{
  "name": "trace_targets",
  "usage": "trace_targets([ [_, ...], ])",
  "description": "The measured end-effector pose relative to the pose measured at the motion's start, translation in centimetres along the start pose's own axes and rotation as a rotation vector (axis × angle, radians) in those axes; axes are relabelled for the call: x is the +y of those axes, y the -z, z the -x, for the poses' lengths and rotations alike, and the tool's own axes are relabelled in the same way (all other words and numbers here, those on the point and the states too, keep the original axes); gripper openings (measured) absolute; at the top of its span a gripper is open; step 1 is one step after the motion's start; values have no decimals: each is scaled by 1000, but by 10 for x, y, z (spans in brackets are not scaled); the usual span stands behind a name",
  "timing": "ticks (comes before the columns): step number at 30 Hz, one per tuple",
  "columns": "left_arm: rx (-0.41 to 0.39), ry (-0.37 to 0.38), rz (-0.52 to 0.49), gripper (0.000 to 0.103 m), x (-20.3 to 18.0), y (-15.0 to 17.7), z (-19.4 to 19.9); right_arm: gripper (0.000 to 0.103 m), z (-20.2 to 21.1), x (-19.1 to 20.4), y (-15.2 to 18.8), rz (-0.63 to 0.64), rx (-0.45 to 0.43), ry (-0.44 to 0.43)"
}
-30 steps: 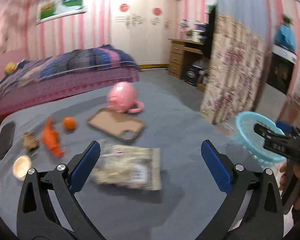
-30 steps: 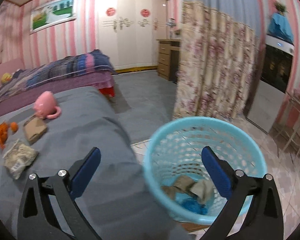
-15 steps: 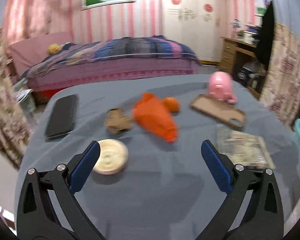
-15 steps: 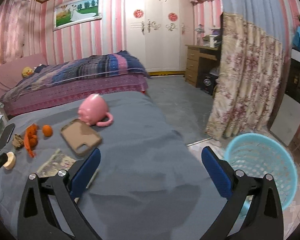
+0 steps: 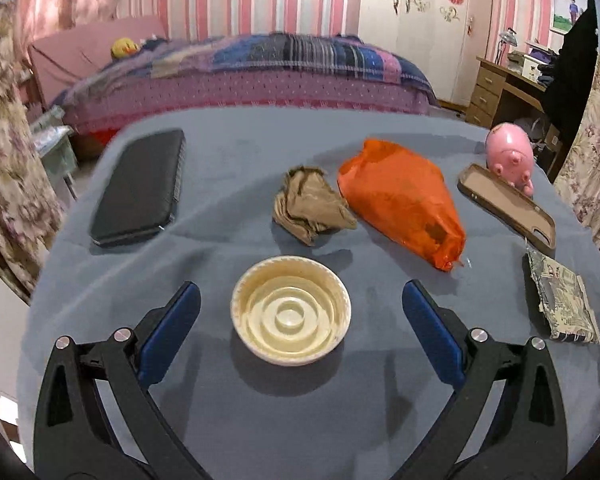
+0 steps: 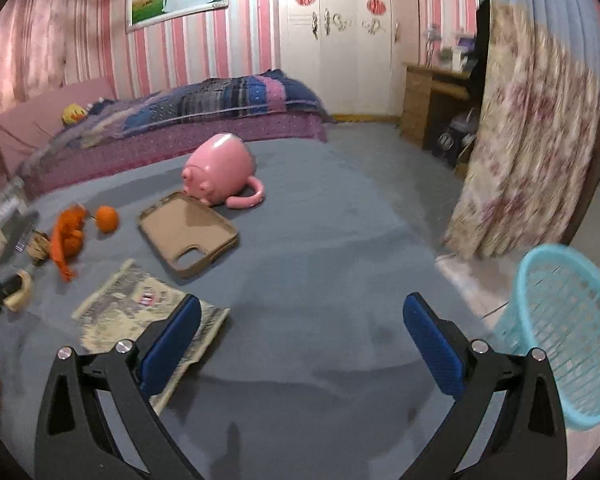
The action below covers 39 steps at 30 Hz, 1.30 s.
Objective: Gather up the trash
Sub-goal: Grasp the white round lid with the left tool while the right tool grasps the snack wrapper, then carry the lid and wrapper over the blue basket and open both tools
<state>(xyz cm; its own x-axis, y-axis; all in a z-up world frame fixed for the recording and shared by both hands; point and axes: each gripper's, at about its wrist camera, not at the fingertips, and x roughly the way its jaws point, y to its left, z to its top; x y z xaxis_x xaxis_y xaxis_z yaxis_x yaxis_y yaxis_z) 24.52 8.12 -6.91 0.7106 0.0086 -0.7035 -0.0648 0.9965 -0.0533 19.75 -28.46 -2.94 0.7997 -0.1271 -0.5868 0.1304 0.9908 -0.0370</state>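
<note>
My left gripper (image 5: 300,320) is open, its blue pads on either side of a cream plastic lid (image 5: 291,309) lying on the grey table (image 5: 300,408). Beyond it lie a crumpled brown paper (image 5: 310,204) and an orange plastic bag (image 5: 404,204). A flattened printed wrapper (image 5: 562,300) lies at the right. My right gripper (image 6: 300,340) is open and empty above the table, its left pad over the wrapper (image 6: 140,308). A turquoise basket (image 6: 568,336) stands on the floor at the right.
A black phone (image 5: 140,188), a brown phone case (image 6: 188,234), a pink pig mug (image 6: 220,170) and a small orange (image 6: 107,218) lie on the table. A bed stands behind, a floral curtain (image 6: 528,152) at the right.
My left gripper swung left from the wrapper and came in low over the cream lid. My right gripper swung left from above the basket to over the table near the wrapper.
</note>
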Motion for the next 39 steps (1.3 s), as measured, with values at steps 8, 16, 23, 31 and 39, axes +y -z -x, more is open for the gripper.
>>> trace_targets([
  [8,39,-10,-40,97,-12,0,-12,99,-7,-6,2,-40,44,-100],
  [16,50,-52,-40,97,-12,1,-14,99,-19,32,14,32,120,-154],
  [23,61,-43,-34,97,-9,1,-16,75,-34,53,27,66,211,-217],
  [31,84,-31,-32,84,-9,2,-19,28,-28,63,28,104,184,-271],
  [39,73,-38,-26,60,-7,2,-16,5,-26,36,23,10,173,-302],
])
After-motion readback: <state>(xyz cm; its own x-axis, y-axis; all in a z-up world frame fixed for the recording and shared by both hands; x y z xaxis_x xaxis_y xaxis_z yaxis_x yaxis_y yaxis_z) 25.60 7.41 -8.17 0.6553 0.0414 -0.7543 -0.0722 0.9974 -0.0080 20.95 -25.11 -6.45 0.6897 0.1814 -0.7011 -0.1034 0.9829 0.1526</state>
